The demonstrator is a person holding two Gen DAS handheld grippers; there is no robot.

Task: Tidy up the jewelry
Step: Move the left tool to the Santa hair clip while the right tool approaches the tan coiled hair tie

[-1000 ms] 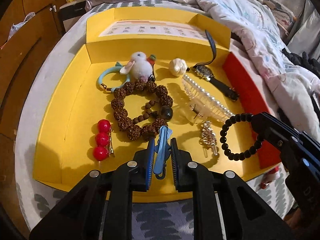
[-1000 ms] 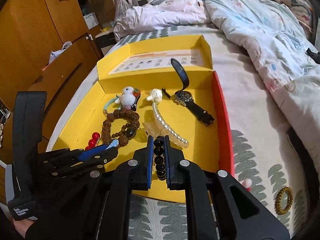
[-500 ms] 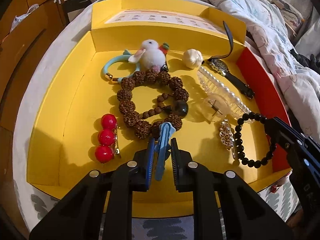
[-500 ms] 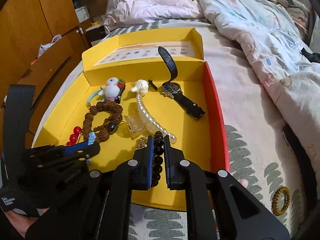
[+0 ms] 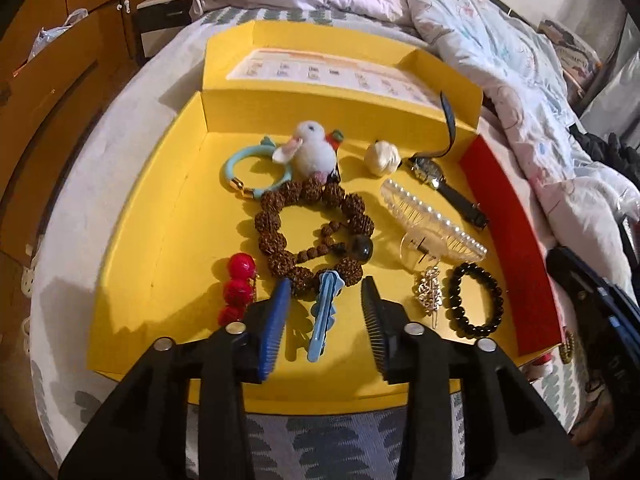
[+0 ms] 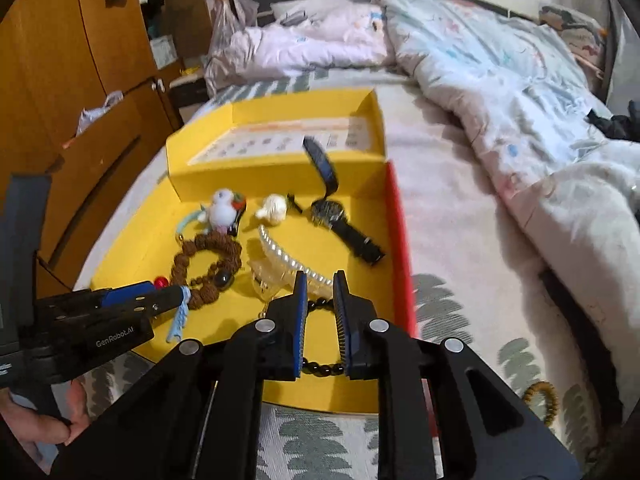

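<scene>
Yellow box (image 5: pixel 132 240) on the bed holds your sorted jewelry: your left hand-held gripper (image 5: pixel 324 312) gapes wide around the blue hair clip (image 5: pixel 325 312), lying flat; your right hand-held gripper (image 6: pixel 320 316) stands narrowly parted over the black bead bracelet (image 5: pixel 474 300), apparently freed to lie beside the clip.
</scene>
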